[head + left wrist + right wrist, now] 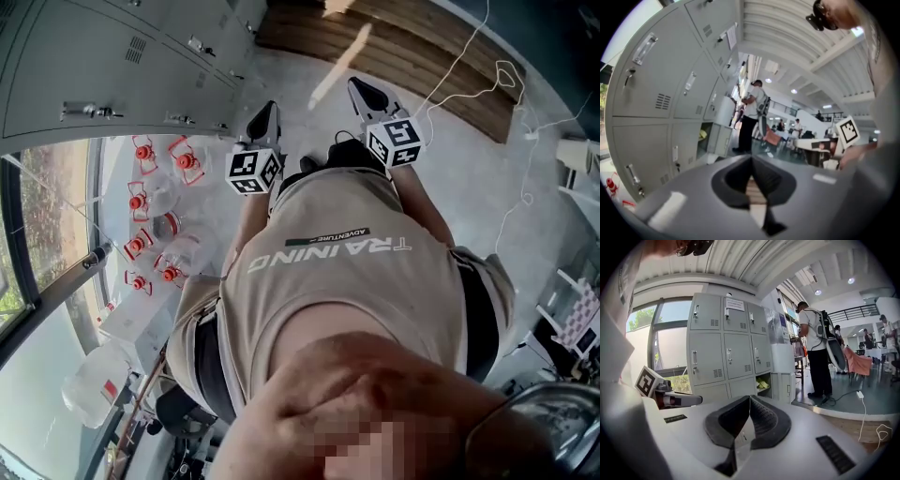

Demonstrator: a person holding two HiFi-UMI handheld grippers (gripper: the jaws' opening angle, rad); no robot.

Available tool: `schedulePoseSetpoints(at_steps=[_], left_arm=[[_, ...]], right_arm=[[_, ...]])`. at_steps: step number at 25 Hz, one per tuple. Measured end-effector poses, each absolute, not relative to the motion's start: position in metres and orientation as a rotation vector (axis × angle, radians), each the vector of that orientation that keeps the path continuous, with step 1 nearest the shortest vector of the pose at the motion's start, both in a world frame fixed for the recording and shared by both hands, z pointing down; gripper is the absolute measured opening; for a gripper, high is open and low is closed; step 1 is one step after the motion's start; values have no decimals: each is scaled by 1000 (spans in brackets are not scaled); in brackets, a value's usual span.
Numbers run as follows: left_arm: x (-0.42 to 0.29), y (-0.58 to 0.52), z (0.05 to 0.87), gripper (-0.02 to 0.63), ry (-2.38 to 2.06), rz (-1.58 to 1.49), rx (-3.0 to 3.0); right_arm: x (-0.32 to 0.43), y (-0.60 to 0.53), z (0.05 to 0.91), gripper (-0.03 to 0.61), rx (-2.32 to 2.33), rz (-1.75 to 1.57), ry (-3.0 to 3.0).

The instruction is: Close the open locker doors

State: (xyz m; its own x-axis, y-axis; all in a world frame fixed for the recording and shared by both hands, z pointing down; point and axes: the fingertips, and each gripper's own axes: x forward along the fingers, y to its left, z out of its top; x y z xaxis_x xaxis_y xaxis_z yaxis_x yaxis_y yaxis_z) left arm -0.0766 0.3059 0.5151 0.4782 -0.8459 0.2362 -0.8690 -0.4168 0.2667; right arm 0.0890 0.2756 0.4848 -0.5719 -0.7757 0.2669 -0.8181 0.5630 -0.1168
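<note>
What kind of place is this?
Probably a big shared office or workshop hall. Grey lockers line the wall beside a tall window, and farther back there are desks with people at them under a high ceiling.

Left tongs (264, 112), right tongs (364, 91): both closed.

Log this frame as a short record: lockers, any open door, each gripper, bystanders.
lockers: grey bank, three rows
open door: one, bottom row, end nearest the bystander; yellow item inside
left gripper: shut, empty, not touching the lockers
right gripper: shut, empty, not touching the lockers
bystander: one person standing past the lockers
</note>
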Motion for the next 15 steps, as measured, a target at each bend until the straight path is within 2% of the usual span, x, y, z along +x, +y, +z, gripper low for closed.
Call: schedulePoseSetpoints(at_steps=[15], left_arm=[[-25,223,503,0,-1468,131,2398]], right_arm=[[107,180,494,15,1217,349,-2688]])
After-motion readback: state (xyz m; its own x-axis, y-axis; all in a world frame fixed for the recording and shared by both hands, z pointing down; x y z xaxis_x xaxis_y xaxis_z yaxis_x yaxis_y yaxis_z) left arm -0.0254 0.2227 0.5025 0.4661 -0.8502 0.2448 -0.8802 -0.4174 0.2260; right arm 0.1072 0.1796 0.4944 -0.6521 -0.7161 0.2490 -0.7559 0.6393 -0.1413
